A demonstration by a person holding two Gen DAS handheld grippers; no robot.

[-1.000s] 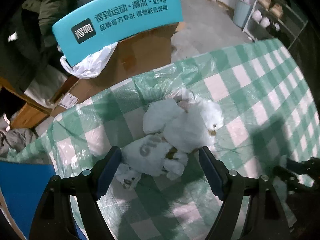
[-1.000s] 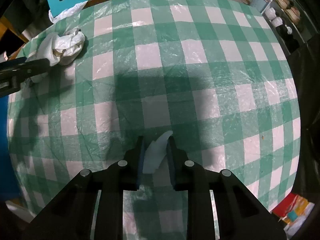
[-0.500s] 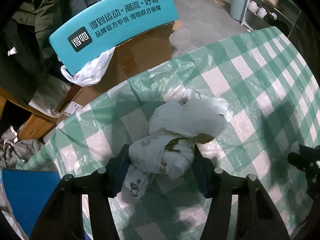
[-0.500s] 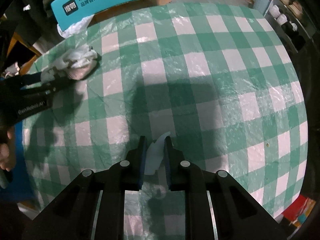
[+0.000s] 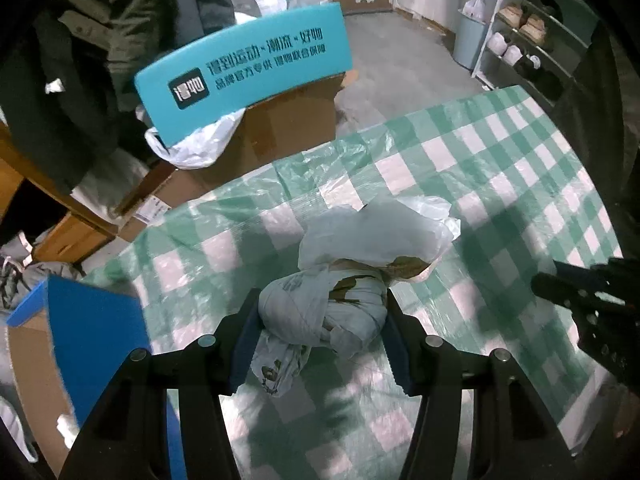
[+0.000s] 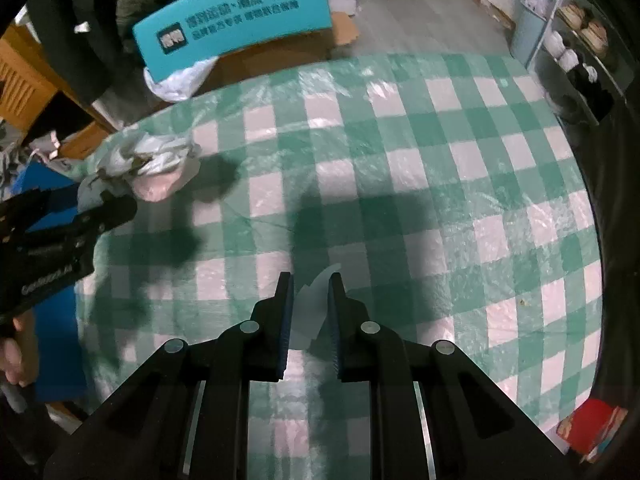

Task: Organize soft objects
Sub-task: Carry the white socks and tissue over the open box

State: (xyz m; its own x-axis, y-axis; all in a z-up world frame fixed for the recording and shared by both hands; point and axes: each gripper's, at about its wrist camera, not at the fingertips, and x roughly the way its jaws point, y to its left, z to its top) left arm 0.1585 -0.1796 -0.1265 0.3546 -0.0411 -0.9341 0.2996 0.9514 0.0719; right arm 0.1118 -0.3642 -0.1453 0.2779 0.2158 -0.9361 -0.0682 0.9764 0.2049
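Note:
My left gripper (image 5: 322, 314) is shut on a crumpled bundle of white plastic bags (image 5: 344, 304) and holds it just above the green checked tablecloth (image 5: 500, 168) near the table's far left corner. The bundle also shows in the right wrist view (image 6: 156, 164), with the left gripper (image 6: 80, 216) behind it. My right gripper (image 6: 310, 300) is shut on a small pale blue-white scrap of plastic film (image 6: 308, 312) above the middle front of the cloth (image 6: 440, 160). Its black body shows at the right edge of the left wrist view (image 5: 592, 300).
Beyond the table's far edge stands a cardboard box (image 5: 280, 128) with a teal printed flap (image 5: 244, 76) and a white bag (image 5: 192, 148). A blue box (image 5: 92, 332) sits at the left. A shoe rack (image 5: 532, 44) and bin (image 5: 470, 40) stand far right.
My left gripper closed on the bag bundle and lifted it, squeezing it narrower. My right gripper rose and drew back with the scrap still held.

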